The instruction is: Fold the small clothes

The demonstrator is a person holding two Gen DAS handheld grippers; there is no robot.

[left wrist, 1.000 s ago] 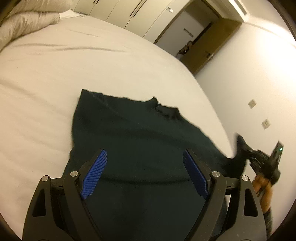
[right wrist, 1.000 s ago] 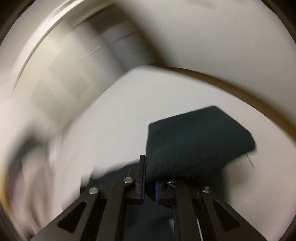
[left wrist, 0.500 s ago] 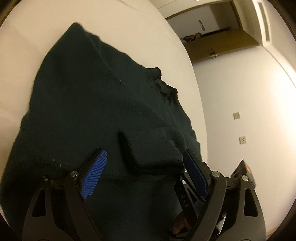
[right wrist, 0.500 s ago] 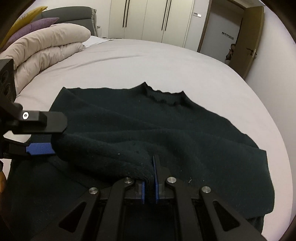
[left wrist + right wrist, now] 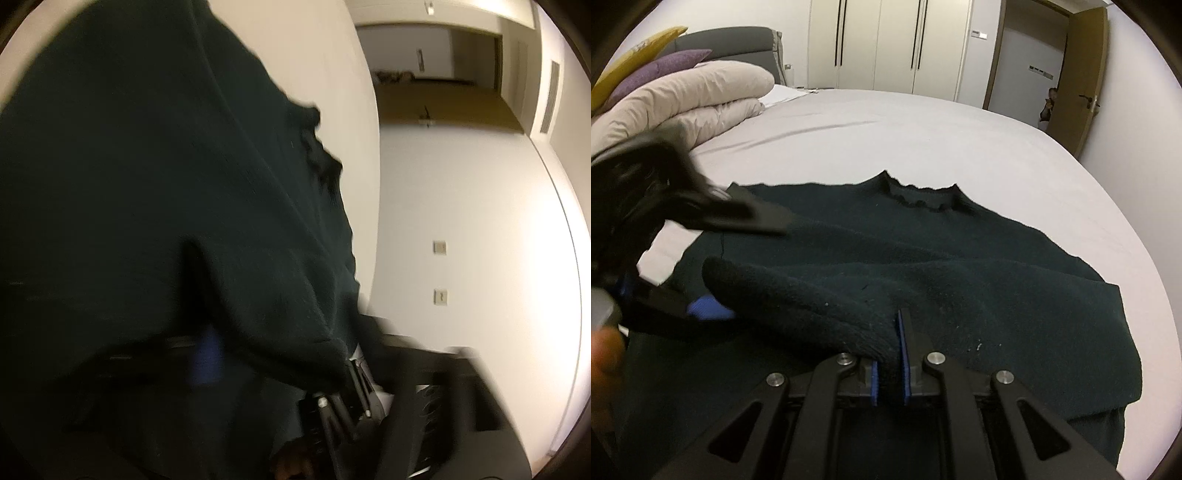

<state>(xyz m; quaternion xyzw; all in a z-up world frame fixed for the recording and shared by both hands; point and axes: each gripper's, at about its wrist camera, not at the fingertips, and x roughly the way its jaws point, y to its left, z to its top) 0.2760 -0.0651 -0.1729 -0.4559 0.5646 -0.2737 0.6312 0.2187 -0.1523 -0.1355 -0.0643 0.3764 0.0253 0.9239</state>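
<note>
Evidently the sleeve fold is in hand. At the left, the left tongs (image 5: 713, 291) come in blurred from the side, their jaws closing around the rounded end of the sleeve roll (image 5: 798, 295); whether the pads press yet cannot be told. To their right, the right tongs (image 5: 888, 373) pinch the near edge of that same roll between narrow blue pads, loosening slightly. The sweater (image 5: 960, 258) lies flat on the bed (image 5: 923, 129), collar toward the far side, dark green, thick and fuzzy with a wavy neckline. A pale quilt (image 5: 701, 96) is stacked far left. Next, both tongs likely need to carry the sleeve across the body and lay it smooth.
</note>
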